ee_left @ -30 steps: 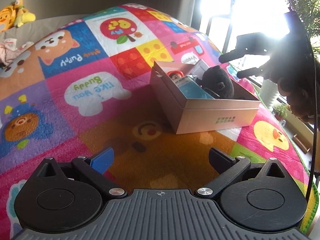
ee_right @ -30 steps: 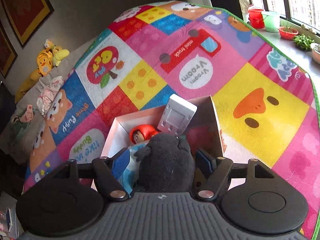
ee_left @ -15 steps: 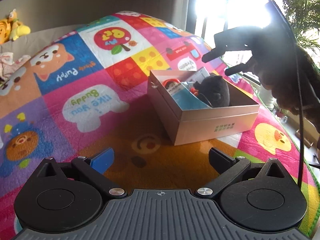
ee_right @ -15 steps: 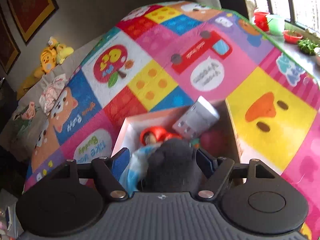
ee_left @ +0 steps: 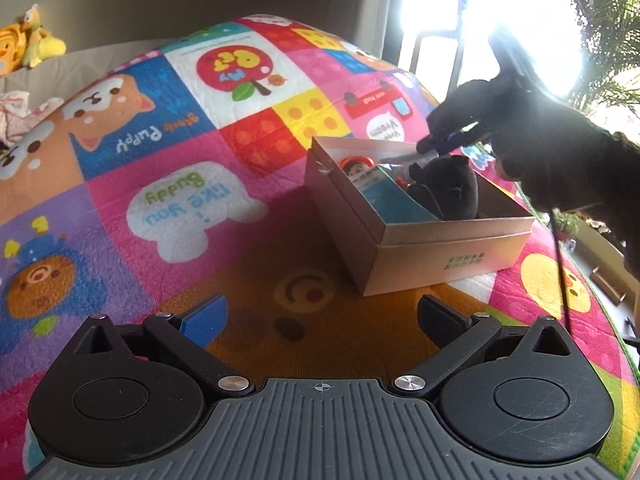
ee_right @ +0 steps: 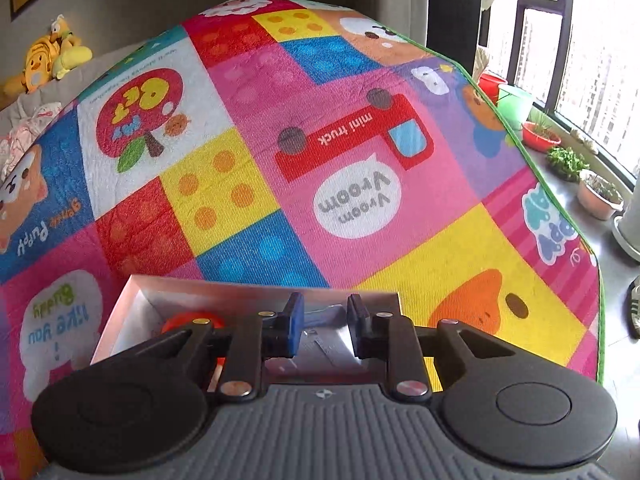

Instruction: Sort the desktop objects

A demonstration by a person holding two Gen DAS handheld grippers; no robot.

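Two grippers are working: the left gripper (ee_left: 320, 312) is hanging spread and empty over the mat's (ee_left: 168, 152) near edge, while the right gripper (ee_right: 323, 322) is closing on the pale gadget (ee_right: 324, 344) at the box's (ee_left: 440, 252) far wall; squeeze squarely before lifting.

- The left tongs (ee_left: 320, 320) hang low and tilted downward, the two fingers spread wide with nothing between them.
- The right tongs (ee_right: 322, 328) point steeply down, jaws closing, the pads near each other with a narrow gap.
- Seen from the left wrist, the right tongs (ee_left: 440, 144) show dark against the glare, gripped by a hand (ee_left: 560, 160).
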